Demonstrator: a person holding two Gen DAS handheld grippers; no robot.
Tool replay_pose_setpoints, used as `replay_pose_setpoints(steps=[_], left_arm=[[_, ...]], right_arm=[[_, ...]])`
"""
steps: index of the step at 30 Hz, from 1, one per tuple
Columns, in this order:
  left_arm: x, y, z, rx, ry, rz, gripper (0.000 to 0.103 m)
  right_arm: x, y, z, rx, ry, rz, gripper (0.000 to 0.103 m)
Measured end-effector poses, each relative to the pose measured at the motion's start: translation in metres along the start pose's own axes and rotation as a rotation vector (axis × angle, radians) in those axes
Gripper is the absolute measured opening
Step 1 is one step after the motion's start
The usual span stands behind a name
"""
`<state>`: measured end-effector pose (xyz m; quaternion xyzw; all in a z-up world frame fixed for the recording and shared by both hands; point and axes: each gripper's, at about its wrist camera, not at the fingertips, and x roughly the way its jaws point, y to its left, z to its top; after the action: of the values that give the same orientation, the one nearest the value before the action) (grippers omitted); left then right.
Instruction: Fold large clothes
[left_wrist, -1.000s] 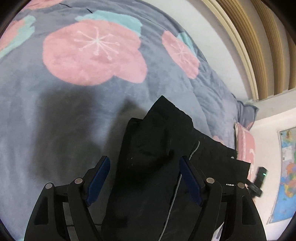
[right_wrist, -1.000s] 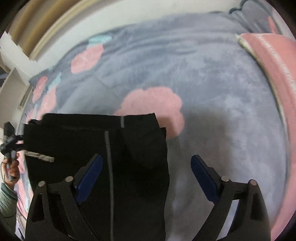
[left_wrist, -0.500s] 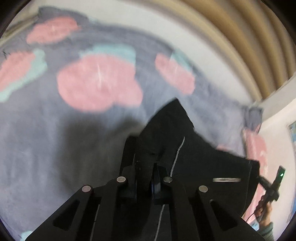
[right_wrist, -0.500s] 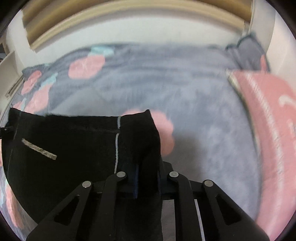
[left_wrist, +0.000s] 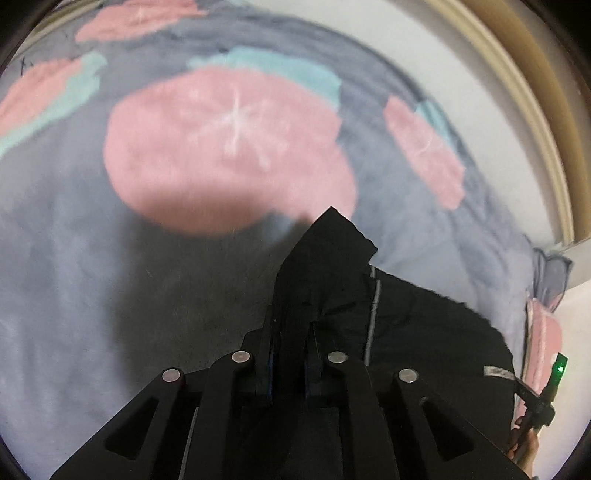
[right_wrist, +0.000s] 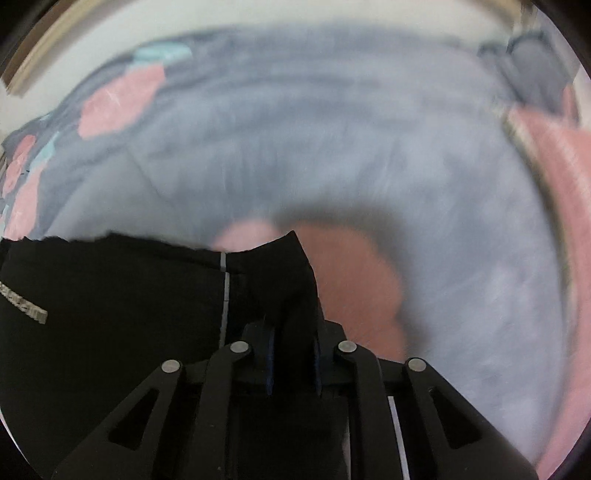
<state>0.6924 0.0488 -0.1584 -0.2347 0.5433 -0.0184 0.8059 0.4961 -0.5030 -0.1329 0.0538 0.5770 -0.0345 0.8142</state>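
Black garment (left_wrist: 413, 332) in both clamped grippers (left_wrist: 290, 363) (right_wrist: 291, 354).

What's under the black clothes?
A grey blanket with pink flowers lies under the black garment. Both hand-held grippers, left and right, pinch it. Whatever lies directly beneath the fabric is covered.

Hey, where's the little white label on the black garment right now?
In the right wrist view the white label sits at the far left edge on the black garment, left of its grey stripe.

Black hand-held gripper (left_wrist: 290, 369), silver screws (left_wrist: 240, 356), blue pads (right_wrist: 270, 354)
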Motion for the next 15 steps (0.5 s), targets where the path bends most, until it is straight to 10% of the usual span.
replay_pose_setpoints(steps=[3, 9, 15], left_arm=[[0.01, 0.01, 0.005, -0.037, 0.028, 0.044, 0.055], [-0.024, 0.034, 0.006, -0.104, 0.055, -0.088, 0.058], [-0.108, 0.009, -0.011, 0.06, -0.073, -0.051, 0.057]], right_arm=[[0.003, -0.011, 0.0, 0.043, 0.017, 0.003, 0.039], [-0.03, -0.047, -0.008, 0.19, 0.022, 0.115, 0.051], [-0.122, -0.035, -0.044, 0.149, -0.1, 0.171, 0.052]])
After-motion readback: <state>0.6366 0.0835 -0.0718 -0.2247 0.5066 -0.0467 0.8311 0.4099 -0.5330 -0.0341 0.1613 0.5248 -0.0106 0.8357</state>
